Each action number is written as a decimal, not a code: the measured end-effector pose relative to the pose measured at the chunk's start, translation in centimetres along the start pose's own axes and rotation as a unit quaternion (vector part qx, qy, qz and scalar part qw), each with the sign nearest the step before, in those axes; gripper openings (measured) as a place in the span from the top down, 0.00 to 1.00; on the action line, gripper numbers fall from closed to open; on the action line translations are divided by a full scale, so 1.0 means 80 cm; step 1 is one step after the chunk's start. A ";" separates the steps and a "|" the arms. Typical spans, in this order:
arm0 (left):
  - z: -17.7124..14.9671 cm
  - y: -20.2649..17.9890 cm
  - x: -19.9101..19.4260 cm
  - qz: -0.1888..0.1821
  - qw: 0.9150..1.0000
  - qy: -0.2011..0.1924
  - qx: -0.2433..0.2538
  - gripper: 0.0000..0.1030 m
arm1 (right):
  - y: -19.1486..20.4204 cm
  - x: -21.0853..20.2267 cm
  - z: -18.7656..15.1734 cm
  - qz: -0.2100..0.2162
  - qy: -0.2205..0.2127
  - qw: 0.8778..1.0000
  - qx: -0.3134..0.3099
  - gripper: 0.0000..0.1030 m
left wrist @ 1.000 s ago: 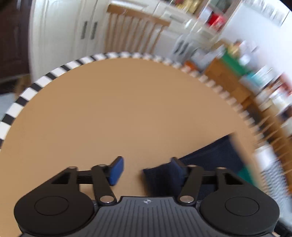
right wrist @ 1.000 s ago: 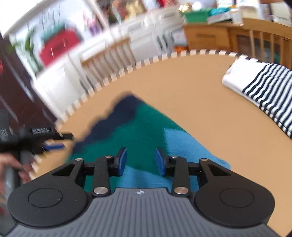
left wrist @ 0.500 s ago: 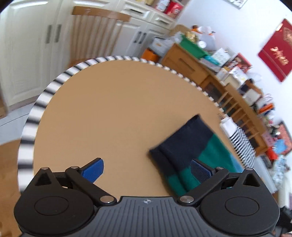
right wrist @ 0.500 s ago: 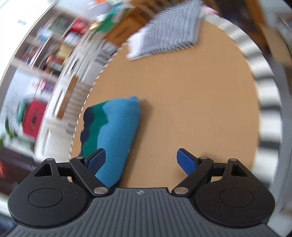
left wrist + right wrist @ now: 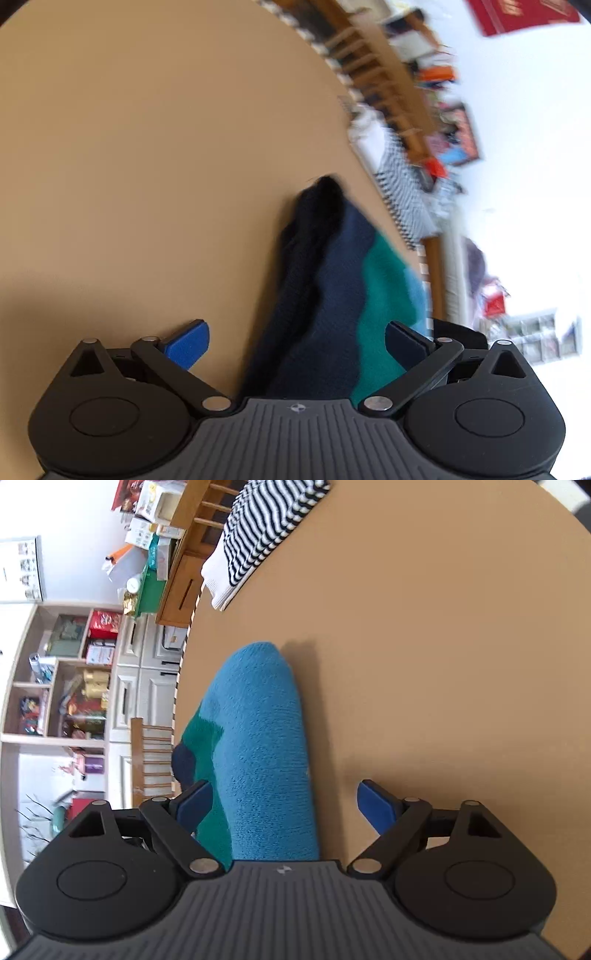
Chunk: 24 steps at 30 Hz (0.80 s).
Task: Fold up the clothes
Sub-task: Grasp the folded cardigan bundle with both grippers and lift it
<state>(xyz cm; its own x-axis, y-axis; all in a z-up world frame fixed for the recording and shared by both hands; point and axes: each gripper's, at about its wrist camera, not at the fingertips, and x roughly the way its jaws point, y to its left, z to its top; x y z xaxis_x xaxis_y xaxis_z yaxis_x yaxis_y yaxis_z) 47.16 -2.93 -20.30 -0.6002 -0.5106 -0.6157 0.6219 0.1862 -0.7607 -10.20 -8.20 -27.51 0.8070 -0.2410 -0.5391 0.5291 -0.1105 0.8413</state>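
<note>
In the left wrist view, the left gripper (image 5: 295, 343) is seen with its fingers (image 5: 186, 345) spread wide; they have just been opening. A folded knit garment (image 5: 328, 295) in navy, green and light blue lies on the tan tabletop (image 5: 147, 147) and runs up between the fingers from 6 o'clock toward 12 o'clock. Neither pad is pressed on it: the blue pad at 8 o'clock stands clear of the cloth over bare tabletop, and the pad at 4 o'clock is seen over the green band, though contact cannot be judged. A striped black-and-white garment (image 5: 399, 184) is blurred at 2 o'clock, at the tabletop's edge, well apart from the knit one. Wooden furniture and a white wall fill the right side, too smeared to be read.

In the right wrist view, the right gripper (image 5: 284, 805) is likewise held wide open, its fingers (image 5: 376, 805) having just been opening. The same knit garment (image 5: 266, 746) is shown from its light-blue side, lying along the tabletop (image 5: 443, 627) from 6 o'clock toward 12 o'clock. It sits toward the 8 o'clock finger, whose pad is just beside the green part; the 4 o'clock finger is apart from it over bare surface. The striped garment (image 5: 258, 535) is folded at 11 o'clock by the tabletop rim. A wooden chair (image 5: 151, 757) and white cupboards with shelves (image 5: 74, 683) are seen at 9 o'clock.
</note>
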 end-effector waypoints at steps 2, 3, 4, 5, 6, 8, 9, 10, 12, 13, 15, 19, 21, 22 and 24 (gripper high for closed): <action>0.015 0.000 0.013 -0.011 1.000 0.015 0.015 0.01 | 0.002 0.003 0.000 0.004 0.002 1.000 0.002 0.15; 0.022 -0.001 0.019 -0.019 0.999 0.023 0.023 0.01 | 0.001 0.005 0.002 0.010 0.003 1.000 0.008 0.14; 0.028 -0.002 0.026 -0.028 0.999 0.032 0.035 0.01 | 0.001 0.009 0.004 0.017 0.006 1.000 0.014 0.15; 0.031 -0.006 0.034 -0.036 0.997 0.041 0.049 0.01 | 0.001 0.014 0.006 0.023 0.009 1.000 0.019 0.15; 0.034 -0.011 0.042 -0.043 0.996 0.050 0.061 0.01 | 0.002 0.021 0.008 0.027 0.014 0.999 0.023 0.16; 0.039 -0.015 0.062 -0.067 0.994 0.064 0.054 0.01 | 0.006 0.035 0.010 0.032 0.024 0.999 0.030 0.26; 0.040 -0.017 0.073 -0.077 0.994 0.068 0.046 0.01 | 0.008 0.042 0.010 0.032 0.029 0.999 0.030 0.30; 0.040 -0.023 0.083 -0.080 0.993 0.069 0.045 0.01 | 0.012 0.046 0.008 0.031 0.031 0.999 0.026 0.30; 0.036 -0.037 0.100 -0.079 0.991 0.081 0.069 0.01 | 0.018 0.051 0.003 0.023 0.031 0.999 0.019 0.33; 0.032 -0.043 0.107 -0.079 0.990 0.089 0.078 0.01 | 0.021 0.051 0.001 0.011 0.027 0.999 0.013 0.42; 0.022 -0.051 0.118 -0.079 0.987 0.110 0.084 0.12 | 0.027 0.049 -0.008 -0.016 0.015 1.000 -0.004 0.62; -0.001 -0.060 0.133 -0.027 0.988 0.127 0.086 0.59 | 0.046 0.046 -0.025 -0.067 -0.008 0.996 -0.050 0.70; -0.005 -0.062 0.126 -0.013 0.989 0.127 0.072 0.60 | 0.051 0.040 -0.025 -0.061 -0.008 0.998 -0.022 0.72; -0.004 -0.066 0.123 -0.009 0.990 0.126 0.067 0.60 | 0.058 0.033 -0.025 -0.046 -0.010 0.999 -0.018 0.72; -0.001 -0.084 0.111 -0.017 0.990 0.117 0.072 0.60 | 0.078 0.017 -0.026 -0.022 -0.014 0.999 -0.034 0.72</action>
<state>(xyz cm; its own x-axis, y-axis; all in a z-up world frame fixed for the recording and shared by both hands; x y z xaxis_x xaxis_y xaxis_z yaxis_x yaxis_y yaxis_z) 37.61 -8.62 -20.69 -0.7121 -0.3033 -0.6332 0.6537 0.0424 -0.7555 -5.23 -7.20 -23.12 0.7756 -0.2648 -0.5730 0.5808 -0.0560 0.8121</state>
